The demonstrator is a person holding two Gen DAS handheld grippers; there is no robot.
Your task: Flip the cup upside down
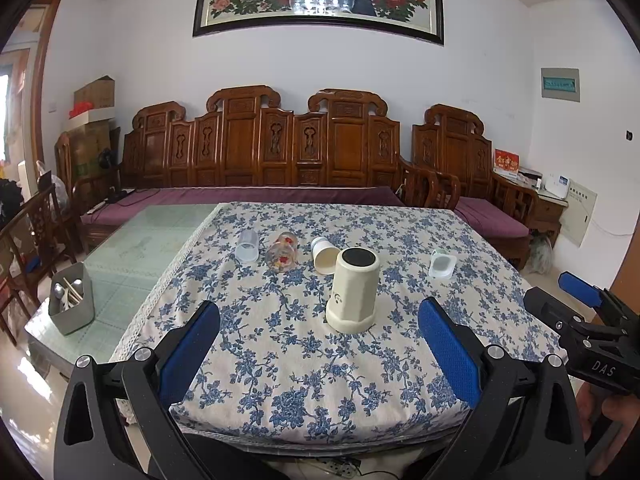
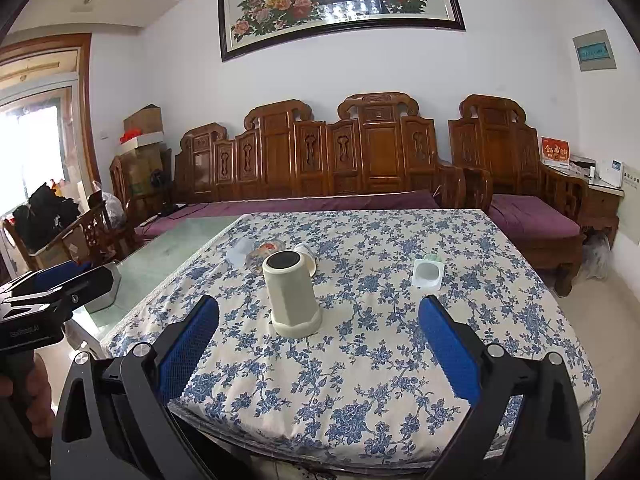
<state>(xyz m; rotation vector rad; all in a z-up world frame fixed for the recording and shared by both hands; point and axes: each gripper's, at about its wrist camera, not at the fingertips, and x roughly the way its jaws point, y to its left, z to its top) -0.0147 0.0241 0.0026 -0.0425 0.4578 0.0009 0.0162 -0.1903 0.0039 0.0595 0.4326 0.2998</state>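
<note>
Cream cup (image 1: 353,290) stands mouth-down on the floral cloth of the desk (image 1: 304,384), its dark base facing up, and we see it ahead of both claws, touched by neither. Our left claw (image 1: 319,346) is spread wide and holds nothing; our right claw (image 2: 319,344) is likewise released. Behind the cup lie a paper cup (image 1: 325,255), a flowered glass (image 1: 282,252) and a clear cup (image 1: 248,245) on their sides; a small white container (image 1: 442,263) sits apart to the right.

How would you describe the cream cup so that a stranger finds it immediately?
On the blue-flowered tablecloth, look nearest the front edge. The cream cup stands there alone, upside down, dark base on top; the other cups behind it lie on their sides.
</note>
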